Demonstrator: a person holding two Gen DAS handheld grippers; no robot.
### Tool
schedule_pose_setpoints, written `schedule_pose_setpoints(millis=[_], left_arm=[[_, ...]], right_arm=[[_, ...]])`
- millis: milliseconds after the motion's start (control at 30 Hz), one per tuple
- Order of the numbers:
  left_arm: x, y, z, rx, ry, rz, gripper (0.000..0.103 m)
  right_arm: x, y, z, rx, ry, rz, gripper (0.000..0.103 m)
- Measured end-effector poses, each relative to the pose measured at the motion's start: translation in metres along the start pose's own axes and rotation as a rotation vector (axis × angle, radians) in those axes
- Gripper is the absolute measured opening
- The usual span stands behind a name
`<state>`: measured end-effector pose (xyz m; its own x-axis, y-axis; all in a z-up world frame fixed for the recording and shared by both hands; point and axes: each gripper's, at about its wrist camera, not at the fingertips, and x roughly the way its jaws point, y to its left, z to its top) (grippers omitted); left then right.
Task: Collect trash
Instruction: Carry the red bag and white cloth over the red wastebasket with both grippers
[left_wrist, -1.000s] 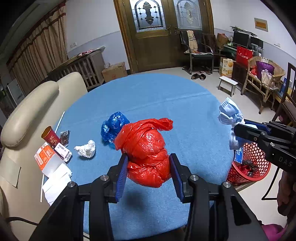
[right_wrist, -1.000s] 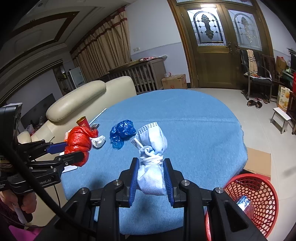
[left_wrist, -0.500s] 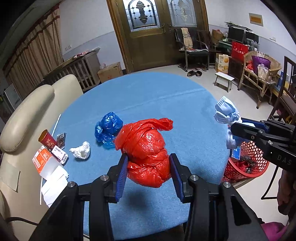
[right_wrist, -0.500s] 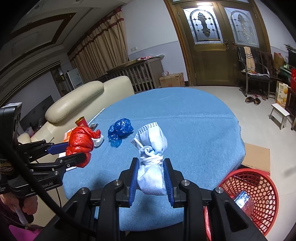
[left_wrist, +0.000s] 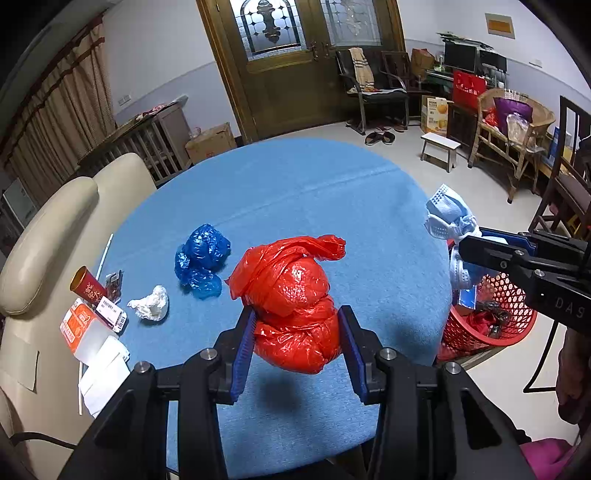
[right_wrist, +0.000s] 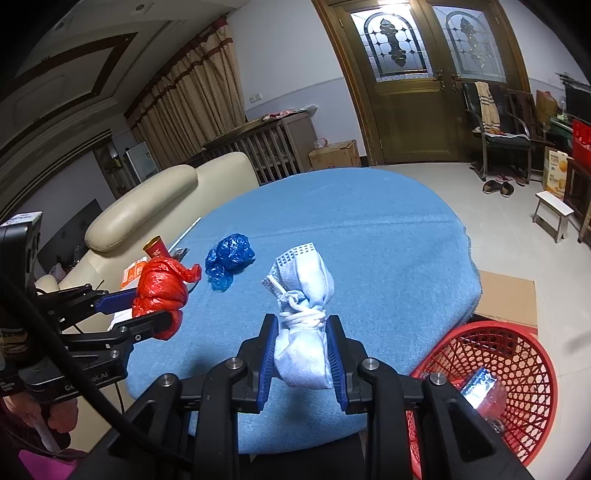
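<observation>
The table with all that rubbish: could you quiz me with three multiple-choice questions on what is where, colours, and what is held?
1. Where is the red basket?
A on the table
B on the floor by the table's edge
C on the sofa

2. What colour is the crumpled bag lying on the table?
A blue
B green
C yellow

3. What does the left gripper hold?
A nothing
B a cup
C the red bag

Answers: 1 B, it stands below the tabletop; 2 A, plainly blue; 3 C, both fingers press its sides.

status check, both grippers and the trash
Left gripper shut on red plastic bag. Right gripper shut on tied pale-blue cloth bundle. Red mesh basket unobstructed.
</observation>
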<state>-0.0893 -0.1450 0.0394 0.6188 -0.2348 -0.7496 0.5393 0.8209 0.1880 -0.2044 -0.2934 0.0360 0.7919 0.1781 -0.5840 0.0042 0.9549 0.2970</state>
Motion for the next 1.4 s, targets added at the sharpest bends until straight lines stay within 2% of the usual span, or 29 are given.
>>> schedule_pose_setpoints(millis=[400,767,1400], left_arm=[[0.008,-0.012,0.003,0.035,0.019,-0.006,0.046],[0.017,-0.032,0.006,0.084,0.04,-0.014,0.046],[0.022,-0.083,0.019,0.211,0.046,-0.027,0.046]], right_arm=[[-0.003,-0.013,-0.004,0.035,0.003,-0.003,0.028],[-0.007,-0.038,-0.01,0.116,-0.001,0.002,0.028],[-0.024,-0.098,-0.034,0.253,-0.008,-0.064,0.028]])
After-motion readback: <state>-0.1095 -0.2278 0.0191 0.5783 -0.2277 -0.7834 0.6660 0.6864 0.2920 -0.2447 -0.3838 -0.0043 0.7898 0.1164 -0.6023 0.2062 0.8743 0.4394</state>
